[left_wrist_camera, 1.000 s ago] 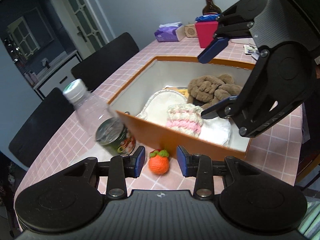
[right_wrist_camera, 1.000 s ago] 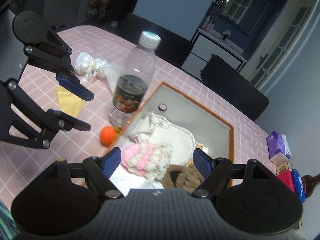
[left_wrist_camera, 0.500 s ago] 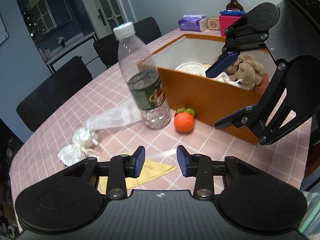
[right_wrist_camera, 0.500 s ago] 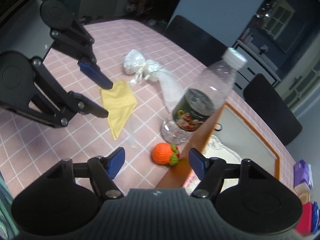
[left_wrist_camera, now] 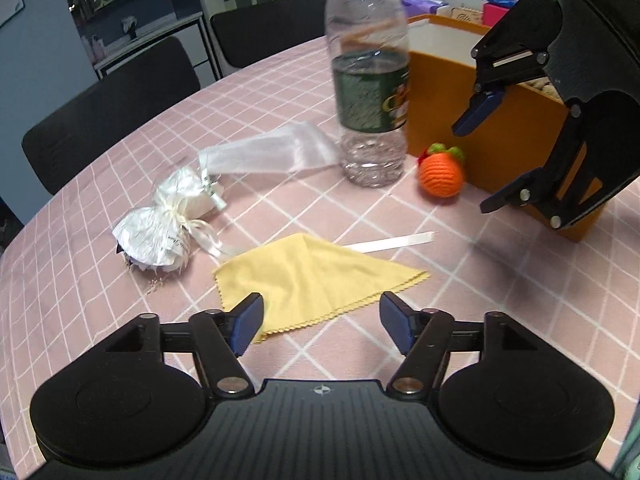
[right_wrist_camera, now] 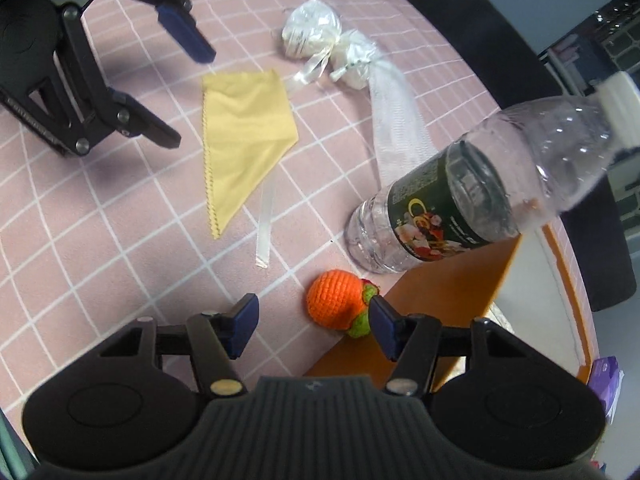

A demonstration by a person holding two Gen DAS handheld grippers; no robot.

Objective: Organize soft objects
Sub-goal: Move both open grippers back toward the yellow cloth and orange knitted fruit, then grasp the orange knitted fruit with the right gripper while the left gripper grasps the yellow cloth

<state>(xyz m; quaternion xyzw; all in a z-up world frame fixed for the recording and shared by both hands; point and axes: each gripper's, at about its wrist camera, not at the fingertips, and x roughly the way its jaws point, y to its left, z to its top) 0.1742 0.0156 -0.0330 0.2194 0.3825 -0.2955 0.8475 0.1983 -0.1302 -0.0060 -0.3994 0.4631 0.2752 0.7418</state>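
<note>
Two soft things are left on the pink checked tablecloth (left_wrist_camera: 500, 288): the yellow cloth (left_wrist_camera: 316, 280) and the orange knitted ball (right_wrist_camera: 336, 304). The rest already sit in the orange box (left_wrist_camera: 444, 120).

Ball: on the table, against the box's outer wall, just beside the water bottle (left_wrist_camera: 370, 92). In the right wrist view it sits between the right gripper (right_wrist_camera: 314, 322) tips, toward the 1 o'clock side, leafy green end pointing at the right finger and the box wall. The jaws stand apart, have just been closing in, and are not pressing on it yet. Roughly round, so no real long axis; the box wall crowds the right finger, judged the main snag.

Cloth: flat, folded to a triangle, long axis running left-right in the left wrist view, narrow tip pointing to 3 o'clock. The left gripper (left_wrist_camera: 320, 316) hangs at its near edge, cloth at 12 o'clock, jaws just opened wide, nothing between them. The left finger is over the cloth's near corner.

So the right hand is nearer the ball, the left nearer the cloth.

A white gift pouch (left_wrist_camera: 164, 224) and a loose ribbon (left_wrist_camera: 392, 242) lie beyond the cloth.
</note>
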